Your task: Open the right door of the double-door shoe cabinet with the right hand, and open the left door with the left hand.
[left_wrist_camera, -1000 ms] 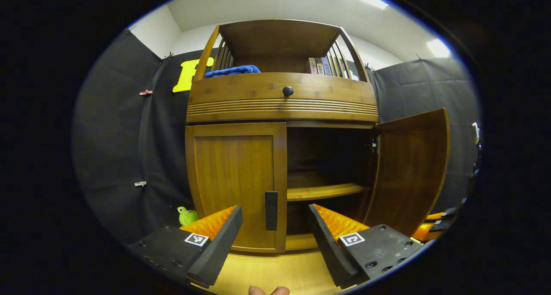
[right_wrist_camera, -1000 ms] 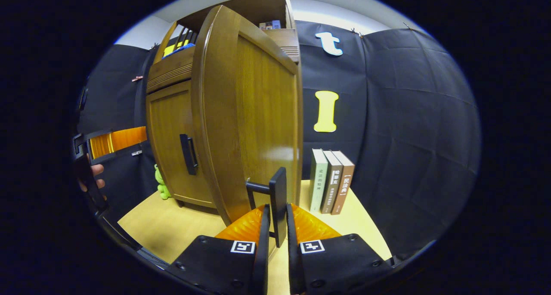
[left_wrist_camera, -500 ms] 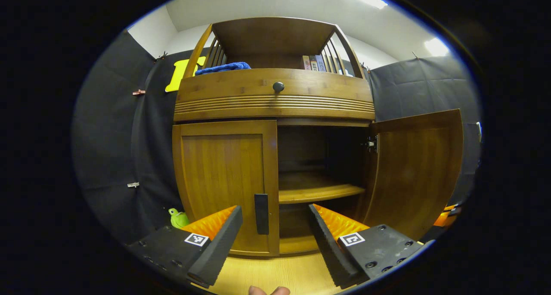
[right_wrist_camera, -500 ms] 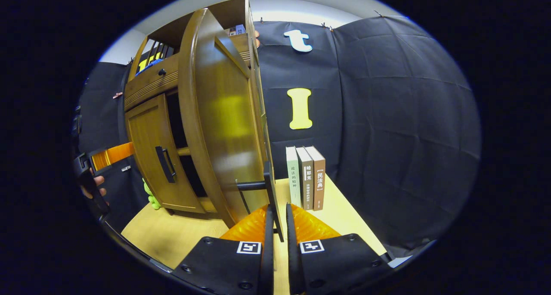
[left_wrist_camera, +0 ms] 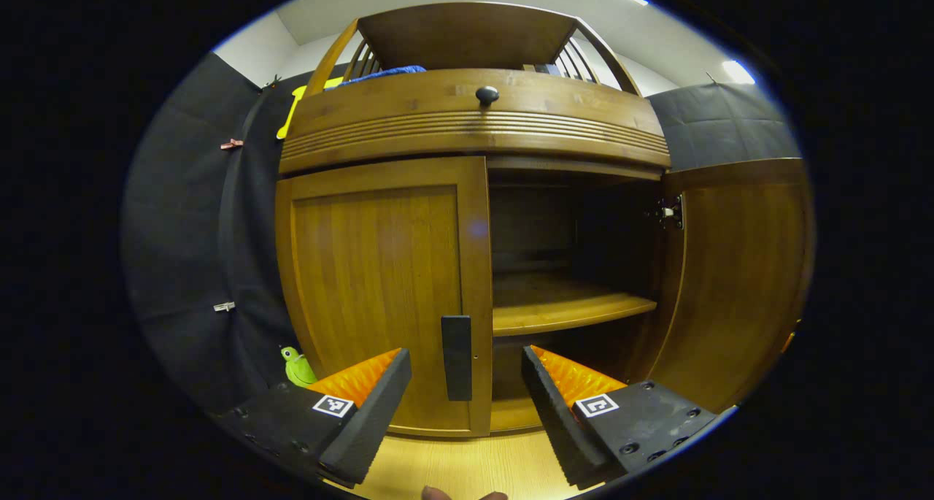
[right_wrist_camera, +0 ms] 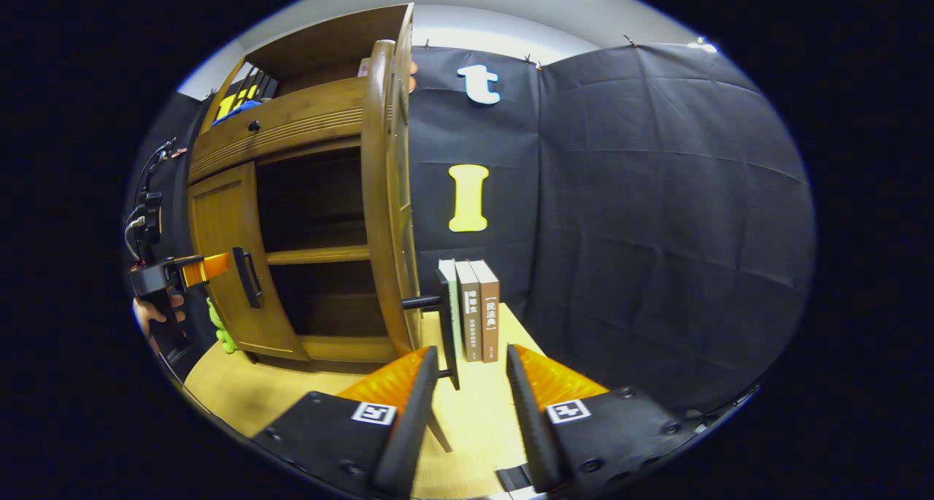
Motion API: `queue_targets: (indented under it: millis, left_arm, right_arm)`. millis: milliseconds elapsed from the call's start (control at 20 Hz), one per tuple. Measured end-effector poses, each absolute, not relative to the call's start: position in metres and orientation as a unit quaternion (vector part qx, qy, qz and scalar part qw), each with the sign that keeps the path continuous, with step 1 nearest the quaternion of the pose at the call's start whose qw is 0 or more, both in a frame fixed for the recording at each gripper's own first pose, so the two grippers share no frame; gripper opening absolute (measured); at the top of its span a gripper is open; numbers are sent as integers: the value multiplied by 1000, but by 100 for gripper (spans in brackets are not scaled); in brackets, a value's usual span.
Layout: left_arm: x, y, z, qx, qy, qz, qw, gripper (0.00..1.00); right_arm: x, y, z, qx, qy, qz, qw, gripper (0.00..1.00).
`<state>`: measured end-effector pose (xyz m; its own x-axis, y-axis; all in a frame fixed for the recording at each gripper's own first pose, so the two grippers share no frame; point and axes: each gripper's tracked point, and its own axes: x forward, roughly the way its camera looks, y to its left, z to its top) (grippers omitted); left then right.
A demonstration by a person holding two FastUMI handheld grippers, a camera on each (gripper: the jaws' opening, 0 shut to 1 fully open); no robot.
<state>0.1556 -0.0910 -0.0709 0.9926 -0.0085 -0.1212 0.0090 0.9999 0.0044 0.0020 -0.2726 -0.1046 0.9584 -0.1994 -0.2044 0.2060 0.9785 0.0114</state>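
Right hand-held gripper has just let go of the right door handle, jaws parted; right door fully swung. Left hand-held gripper wide, nearing left door handle; left door closed.

Both tools agape

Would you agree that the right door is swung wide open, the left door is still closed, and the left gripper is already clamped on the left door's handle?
Not quite: in the left gripper view the left gripper is open, its fingers apart on either side of the left door's handle, not clamped. The right door is wide open and the left door closed, as you say.
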Motion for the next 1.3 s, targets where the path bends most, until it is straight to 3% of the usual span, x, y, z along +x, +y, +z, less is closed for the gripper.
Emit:
queue_targets:
  millis: [150,300,350,450,700,950,1300]
  left_arm:
    - [176,-88,-79,-1,61,0,998,92]
    - [197,-84,-92,2,74,7,997,87]
    - [203,-83,-97,4,79,6,997,84]
    - [213,-85,-107,9,85,4,996,78]
    - [237,-80,-122,-2,91,8,996,65]
    - [244,-79,-131,-6,102,-2,995,36]
    - [207,-72,-129,-6,114,-10,993,30]
  right_arm:
    - [-4,-265,-93,-2,75,-91,993,99]
    - [-17,-250,-98,0,78,-64,995,98]
    - [-21,-244,-96,13,82,-56,995,93]
    - [-27,-236,-90,32,80,-50,995,100]
    - [-33,-230,-75,14,65,-40,997,99]
    - [-37,-220,-76,6,71,-31,997,99]
    - [-32,-195,-66,-8,64,-19,998,99]
